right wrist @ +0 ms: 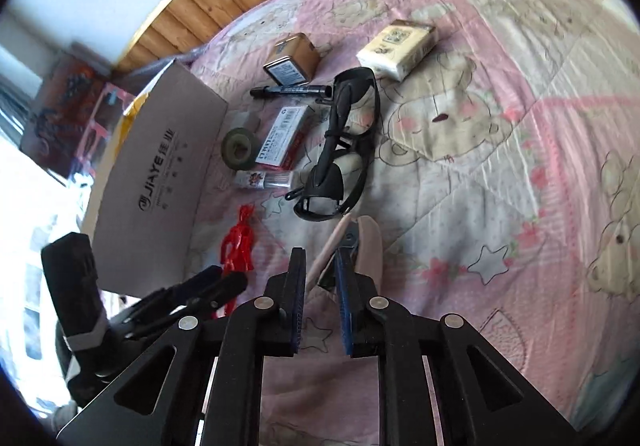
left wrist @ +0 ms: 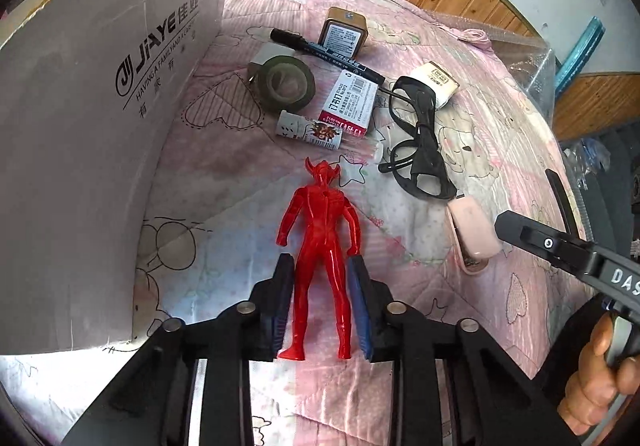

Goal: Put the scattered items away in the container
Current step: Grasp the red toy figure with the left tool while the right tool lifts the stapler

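A red toy figure lies face down on the pink quilt, its legs between the fingers of my left gripper, which press on both legs. The figure and the left gripper also show in the right wrist view. A pink stapler lies with its mouth agape. Its thin upper arm runs into the narrow gap of my right gripper, and the fingers stand slightly apart around it. From the left wrist camera, the right gripper tip meets the stapler.
A grey cardboard box stands open on the left. Beyond lie a tape roll, black marker, brown tin, staples box, small tube, black glasses and a tissue pack. A hand holds the right gripper.
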Tool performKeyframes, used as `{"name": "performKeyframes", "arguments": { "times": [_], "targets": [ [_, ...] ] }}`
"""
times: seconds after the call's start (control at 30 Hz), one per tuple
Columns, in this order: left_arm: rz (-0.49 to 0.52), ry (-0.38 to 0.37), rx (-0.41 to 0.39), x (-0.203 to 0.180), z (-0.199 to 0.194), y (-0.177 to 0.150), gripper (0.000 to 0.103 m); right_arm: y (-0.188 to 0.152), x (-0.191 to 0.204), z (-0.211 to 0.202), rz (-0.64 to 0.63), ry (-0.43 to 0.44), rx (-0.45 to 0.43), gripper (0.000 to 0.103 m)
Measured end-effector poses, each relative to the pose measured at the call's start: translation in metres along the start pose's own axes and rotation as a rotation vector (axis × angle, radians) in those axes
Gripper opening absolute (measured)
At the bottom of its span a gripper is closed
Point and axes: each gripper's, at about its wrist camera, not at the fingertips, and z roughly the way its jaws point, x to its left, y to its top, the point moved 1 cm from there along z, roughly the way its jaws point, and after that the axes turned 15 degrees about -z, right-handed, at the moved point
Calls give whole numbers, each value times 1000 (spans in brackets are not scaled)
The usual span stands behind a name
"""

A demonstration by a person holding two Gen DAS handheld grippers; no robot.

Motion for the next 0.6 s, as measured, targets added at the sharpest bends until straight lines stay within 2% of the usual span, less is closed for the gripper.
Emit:
{"name": "performKeyframes", "arguments": {
  "times": [0.03,0.07,0.13,0.23,0.33,0.43,0.5,0.6],
  "targets": [
    [1,11,-10,-2,1,1,56,-2,-4,1,40,18,-6,22],
    [-2,15,-21,-3,1,1,59,-3,-10,0,84,40,-17,24],
    [3,11,-17,-6,7,2,61,-8,-22,-7,177,66,-63,42],
    [42,40,-18,-11,14,0,61,-7,-30,-7,212,-2,-71,42],
    [77,51,-30,-13,15,-1,55,-7,-17,18,176,64,-3,42],
    [85,39,-28,-12,16,-2,55,-7,2,45,93,-10,72,42],
    [102,40,-31,-13,16,-3,54,-6,12,52,57,-46,51,44],
    [102,30,-34,-12,17,-2,54,-1,11,52,63,-69,24,36]
  ]
}}
